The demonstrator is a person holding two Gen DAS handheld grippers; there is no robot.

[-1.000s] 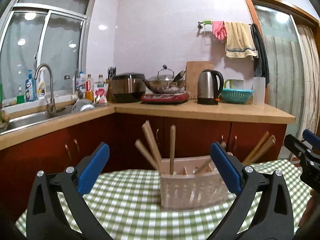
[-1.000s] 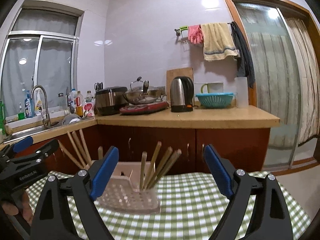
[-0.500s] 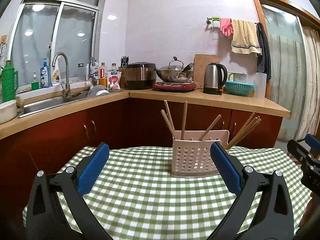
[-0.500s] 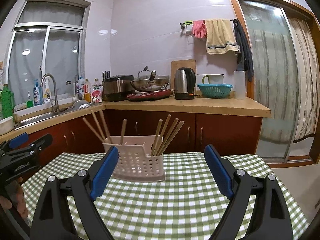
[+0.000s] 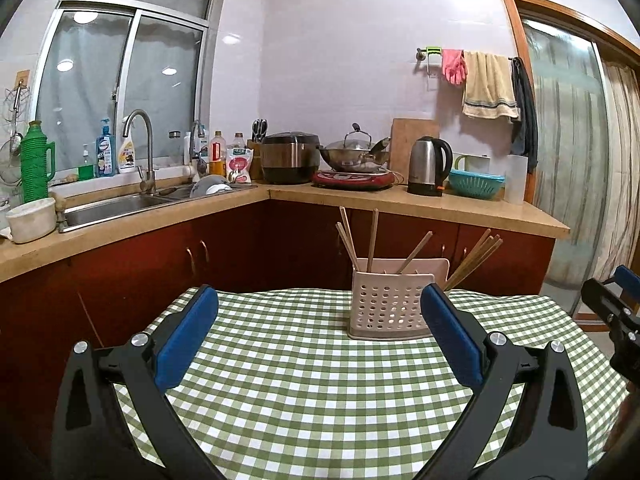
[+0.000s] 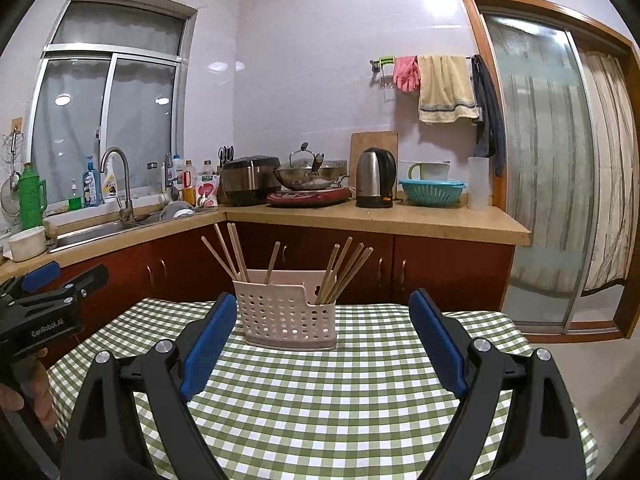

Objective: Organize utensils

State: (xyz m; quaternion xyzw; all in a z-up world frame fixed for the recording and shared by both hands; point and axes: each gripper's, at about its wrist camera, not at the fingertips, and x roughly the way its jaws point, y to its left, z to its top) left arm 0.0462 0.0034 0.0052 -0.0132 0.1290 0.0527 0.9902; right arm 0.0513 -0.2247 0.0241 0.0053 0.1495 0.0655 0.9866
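Chopsticks [image 6: 340,270] stand tilted in perforated holder [image 6: 286,316] at far side of checked surface [image 6: 340,400]. Left gripper [image 5: 319,330] level, held low over surface, jaws spread wide, nothing between. Right gripper [image 6: 322,338] likewise level, jaws wide apart, empty, pointing at holder. Both well short of holder.

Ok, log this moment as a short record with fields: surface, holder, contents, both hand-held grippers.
surface: green checked tablecloth
holder: pale perforated utensil basket, upright on the cloth
contents: wooden chopsticks, standing tilted in separate groups
left hand-held gripper: open, nothing held, short of the basket
right hand-held gripper: open, nothing held, short of the basket
background: kitchen counter with kettle
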